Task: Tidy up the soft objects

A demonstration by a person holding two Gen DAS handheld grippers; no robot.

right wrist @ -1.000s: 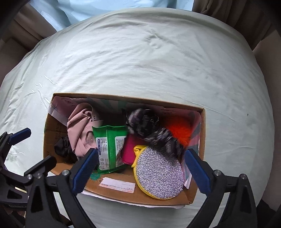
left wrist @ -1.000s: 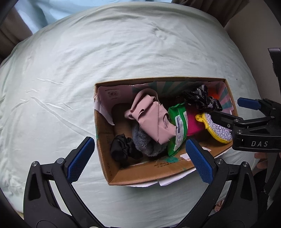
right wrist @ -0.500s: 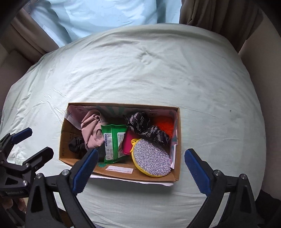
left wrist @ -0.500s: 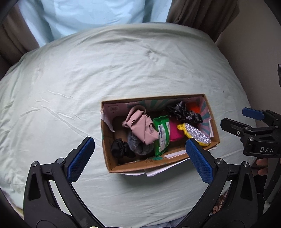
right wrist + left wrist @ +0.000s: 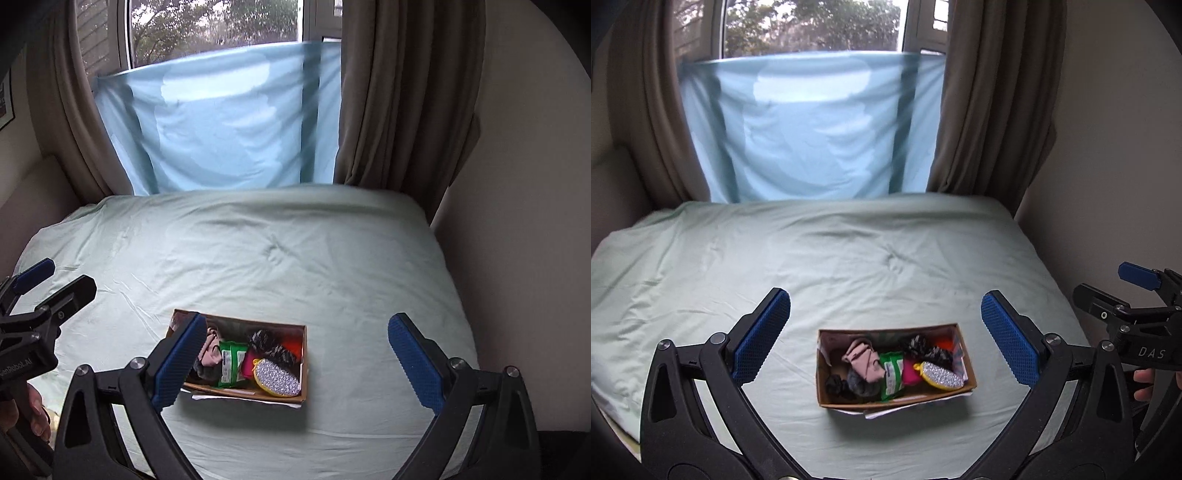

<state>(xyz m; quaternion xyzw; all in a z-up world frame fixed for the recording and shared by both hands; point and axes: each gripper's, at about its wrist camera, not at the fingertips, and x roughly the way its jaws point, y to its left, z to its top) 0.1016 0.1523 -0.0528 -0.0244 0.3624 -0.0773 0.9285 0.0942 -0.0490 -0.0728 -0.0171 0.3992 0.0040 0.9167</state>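
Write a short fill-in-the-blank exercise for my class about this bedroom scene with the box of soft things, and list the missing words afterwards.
1. The cardboard box sits on a pale green ____.
2. Both the left gripper and the right gripper are ____ and hold nothing.
3. The glittery sponge has a ____ rim.
4. Beside the pink cloth lies a ____ packet.

Missing words: bed; open; yellow; green

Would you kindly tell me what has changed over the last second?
Both tongs, left and right, pulled up and back from the cardboard box, so window and curtains now show. Both remain open and empty. The box contents and the bed look unchanged.
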